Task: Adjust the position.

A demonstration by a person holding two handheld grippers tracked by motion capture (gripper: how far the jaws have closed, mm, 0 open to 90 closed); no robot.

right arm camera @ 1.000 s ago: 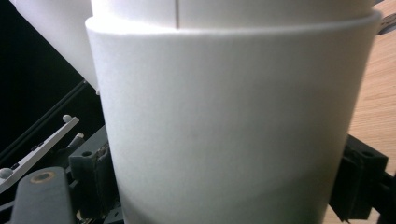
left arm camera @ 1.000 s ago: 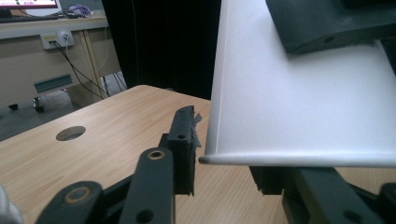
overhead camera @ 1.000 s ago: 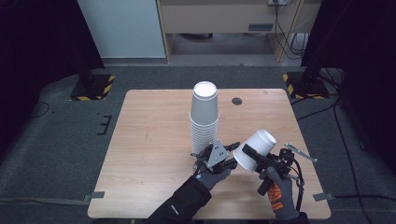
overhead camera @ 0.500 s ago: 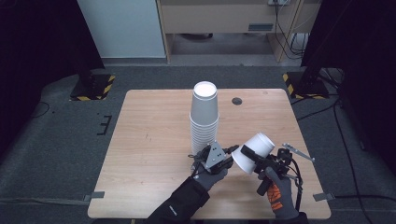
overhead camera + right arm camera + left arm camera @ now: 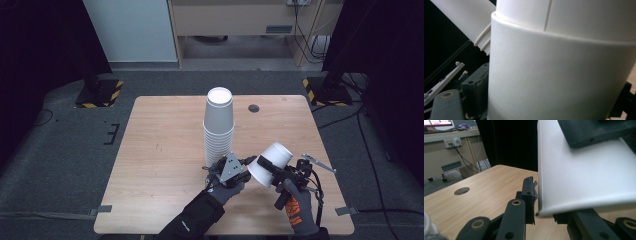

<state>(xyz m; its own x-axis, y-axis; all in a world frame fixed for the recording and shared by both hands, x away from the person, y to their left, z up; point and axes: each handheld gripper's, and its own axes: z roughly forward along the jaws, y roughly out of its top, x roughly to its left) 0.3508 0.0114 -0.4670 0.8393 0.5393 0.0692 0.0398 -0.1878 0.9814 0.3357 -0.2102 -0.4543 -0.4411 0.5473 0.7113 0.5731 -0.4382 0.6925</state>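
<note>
We are seeing the right hand-held gripper [image 5: 267, 170] clamping a white paper cup [image 5: 270, 164] above the wooden tabletop [image 5: 160, 150], axis tilted, base pointing up-right, rim toward the left hand-held gripper [image 5: 239, 170], whose jaws are standing apart around that rim beside the tall white cup stack [image 5: 219, 125].

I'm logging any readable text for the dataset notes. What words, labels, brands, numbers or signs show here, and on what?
No text can be read.
White paper cup held in the right hand-held gripper: plain, no print.
Tall stack of white paper cups: plain.
Orange marking on the grey glove: too small to read.
Monitor screen, left gripper view: coloured marks, too blurred.
Grille panel on the beige cabinet: too small.
</note>
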